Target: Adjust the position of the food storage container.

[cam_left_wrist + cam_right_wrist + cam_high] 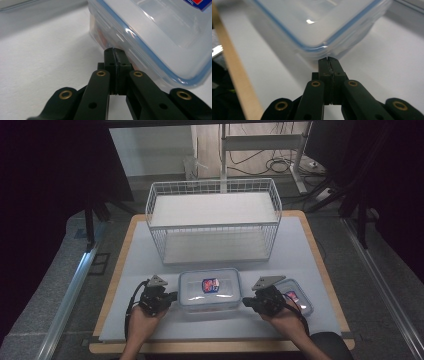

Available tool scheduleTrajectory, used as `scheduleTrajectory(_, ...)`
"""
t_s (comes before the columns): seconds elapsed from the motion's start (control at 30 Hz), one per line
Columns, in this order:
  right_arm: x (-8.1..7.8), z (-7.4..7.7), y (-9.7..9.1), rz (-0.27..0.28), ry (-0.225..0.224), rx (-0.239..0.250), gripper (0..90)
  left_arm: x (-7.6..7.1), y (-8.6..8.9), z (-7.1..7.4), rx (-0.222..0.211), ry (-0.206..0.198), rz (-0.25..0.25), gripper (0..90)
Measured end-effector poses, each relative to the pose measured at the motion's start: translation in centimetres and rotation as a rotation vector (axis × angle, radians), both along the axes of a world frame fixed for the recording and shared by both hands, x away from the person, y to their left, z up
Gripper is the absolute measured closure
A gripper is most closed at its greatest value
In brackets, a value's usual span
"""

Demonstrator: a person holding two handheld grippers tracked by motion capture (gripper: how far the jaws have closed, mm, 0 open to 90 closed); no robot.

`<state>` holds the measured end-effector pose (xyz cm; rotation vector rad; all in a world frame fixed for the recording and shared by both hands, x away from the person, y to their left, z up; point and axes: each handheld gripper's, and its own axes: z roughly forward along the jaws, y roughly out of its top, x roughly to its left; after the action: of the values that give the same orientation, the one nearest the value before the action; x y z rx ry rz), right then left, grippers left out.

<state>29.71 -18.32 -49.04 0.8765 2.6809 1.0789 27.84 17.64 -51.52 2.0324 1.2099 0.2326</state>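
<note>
The box (210,291) is placed on the tabletop (300,255), in front of the wire basket (214,222). The left gripper (172,296) is fully closed, empty, its tips at the box's left side. The right gripper (246,302) is closed too, empty, at the right side. A second box (296,296) is seen behind the right gripper.

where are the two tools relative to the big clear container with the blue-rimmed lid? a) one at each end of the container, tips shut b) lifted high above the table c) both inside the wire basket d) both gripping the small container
a: the left tool and right tool sit at opposite ends of the big container, each with jaws pressed together, nothing between them.
</note>
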Motion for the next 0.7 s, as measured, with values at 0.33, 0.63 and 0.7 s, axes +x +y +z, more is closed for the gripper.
scheduleTrajectory(0.33, -0.6, 0.4, -3.6, -0.134, -0.081, -0.104, 88.2, 0.4, -0.5, 0.0, -0.043, 0.002, -0.018, 85.1)
scheduleTrajectory(0.63, 0.8, 0.7, -6.6, -0.232, -0.119, -0.124, 89.1, 0.0, 0.1, 0.0, -0.057, -0.004, -0.018, 85.1)
scheduleTrajectory(0.7, 1.3, 0.8, -7.3, -0.261, -0.123, -0.129, 89.1, 0.0, 0.3, 0.1, -0.060, -0.009, -0.015, 85.1)
